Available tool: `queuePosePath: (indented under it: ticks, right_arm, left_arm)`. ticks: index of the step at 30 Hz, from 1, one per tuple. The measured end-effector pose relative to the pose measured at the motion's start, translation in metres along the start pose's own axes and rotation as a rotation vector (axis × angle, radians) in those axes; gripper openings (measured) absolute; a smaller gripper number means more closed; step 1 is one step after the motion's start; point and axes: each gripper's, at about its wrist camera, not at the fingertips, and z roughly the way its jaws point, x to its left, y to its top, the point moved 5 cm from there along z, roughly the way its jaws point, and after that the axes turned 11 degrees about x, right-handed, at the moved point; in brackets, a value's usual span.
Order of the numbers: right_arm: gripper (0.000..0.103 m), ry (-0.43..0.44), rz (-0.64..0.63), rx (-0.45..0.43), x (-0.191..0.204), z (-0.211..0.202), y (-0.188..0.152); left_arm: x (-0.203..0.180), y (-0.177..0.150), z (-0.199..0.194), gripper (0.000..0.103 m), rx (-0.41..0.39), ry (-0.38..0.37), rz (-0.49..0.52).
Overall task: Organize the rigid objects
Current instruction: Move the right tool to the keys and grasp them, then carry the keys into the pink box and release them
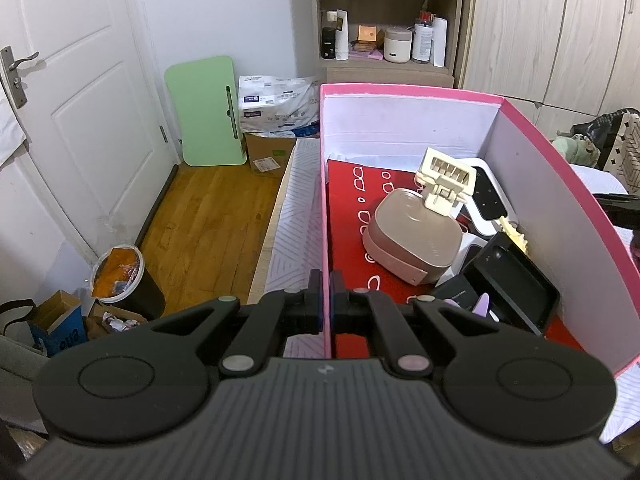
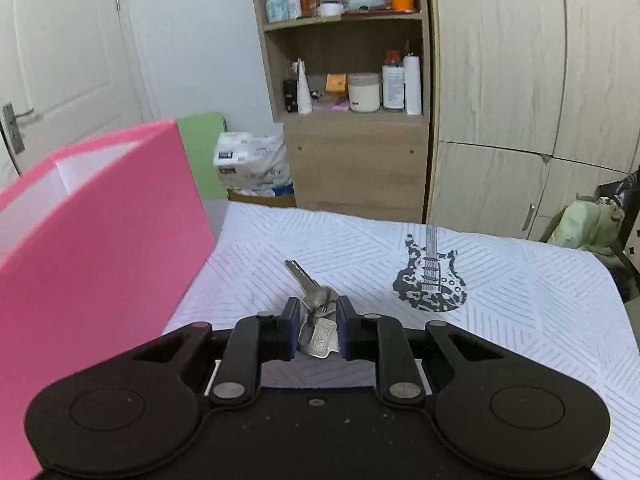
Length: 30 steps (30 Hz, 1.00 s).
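Pinching the pink box's near wall, my left fingers steady it. My right fingers bracket the keys on the patterned surface, not visibly clamped; loose keys could swing and slip out.

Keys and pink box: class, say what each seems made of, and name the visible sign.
Keys: metal, probably steel or nickel-plated, judging by the silvery sheen and stamped head. Pink box: likely cardboard or paperboard, matte pink outside, pale lining inside; its thin, flat walls with sharp folded corners suggest this. The left gripper pinches one wall.
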Motion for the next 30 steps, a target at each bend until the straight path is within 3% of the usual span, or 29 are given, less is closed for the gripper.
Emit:
queuePosePath:
  ticks: [20,25,30]
  right_arm:
    - [0.023,0.095,-0.118,-0.256,0.075,-0.146,0.035]
    - [0.023,0.260,-0.131,-0.240,0.106,-0.158,0.052]
    - [0.023,0.350,-0.165,-0.156,0.142,-0.131,0.045]
  left_arm:
    - [0.004,-0.005,0.000,0.003,-0.035,-0.018,-0.010]
    - [0.006,-0.007,-0.001,0.003,-0.046,-0.027,-0.024]
    - [0.006,-0.006,0.000,0.003,-0.044,-0.031,-0.017]
